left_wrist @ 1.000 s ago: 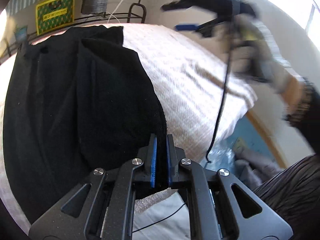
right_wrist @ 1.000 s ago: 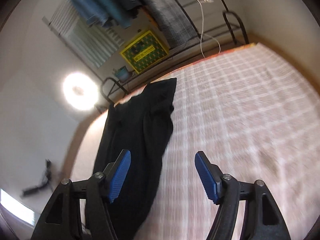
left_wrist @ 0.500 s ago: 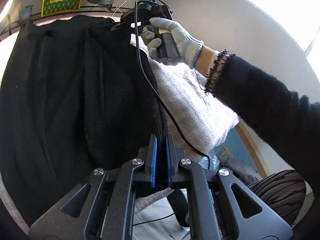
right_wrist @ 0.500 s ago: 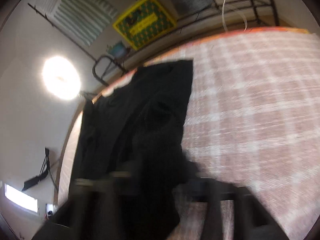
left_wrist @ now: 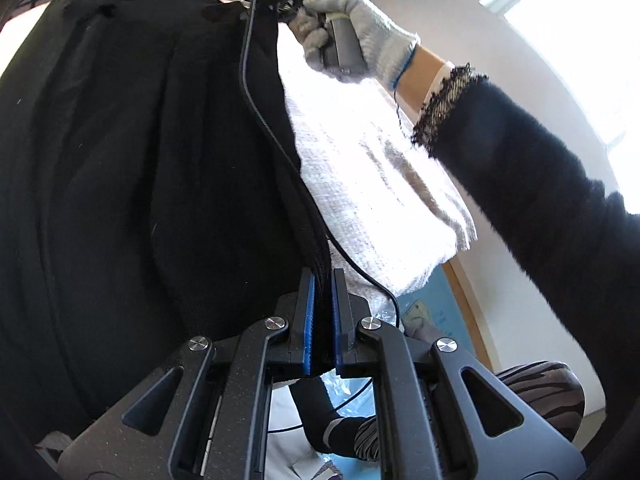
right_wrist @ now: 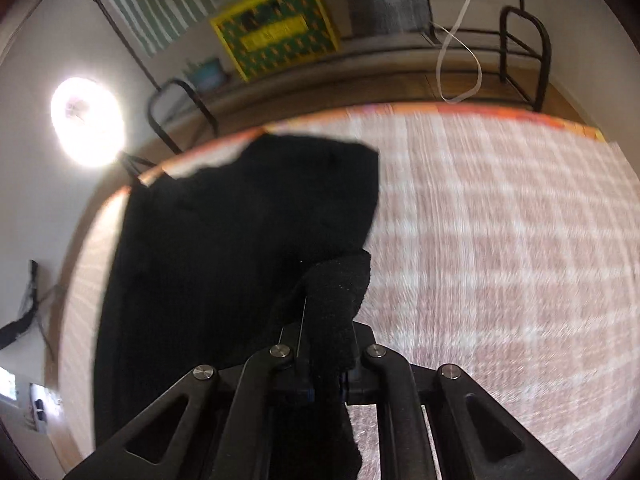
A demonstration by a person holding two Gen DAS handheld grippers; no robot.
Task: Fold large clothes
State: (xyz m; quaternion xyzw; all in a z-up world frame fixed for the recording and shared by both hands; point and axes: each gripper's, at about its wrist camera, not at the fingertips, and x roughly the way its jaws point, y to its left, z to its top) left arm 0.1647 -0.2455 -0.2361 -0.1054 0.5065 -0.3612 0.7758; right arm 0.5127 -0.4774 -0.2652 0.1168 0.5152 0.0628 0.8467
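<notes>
The black garment (left_wrist: 140, 180) lies spread over the checked bedcover (right_wrist: 500, 240), along its left part; the left gripper (left_wrist: 323, 280) has its blue pads pinched tight on the garment's near edge. Further right, the right gripper (right_wrist: 326, 360), held by a gloved hand (left_wrist: 356, 36), is clamped on a bunched fold of the same cloth.

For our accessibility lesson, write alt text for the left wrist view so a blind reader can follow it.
The left gripper, with blue pads, is shut on the edge of a large black knit garment spread over a white checked bedspread. Beyond it, a hand in a grey work glove, on a black-sleeved arm, holds the other gripper at the garment's far edge.
</notes>
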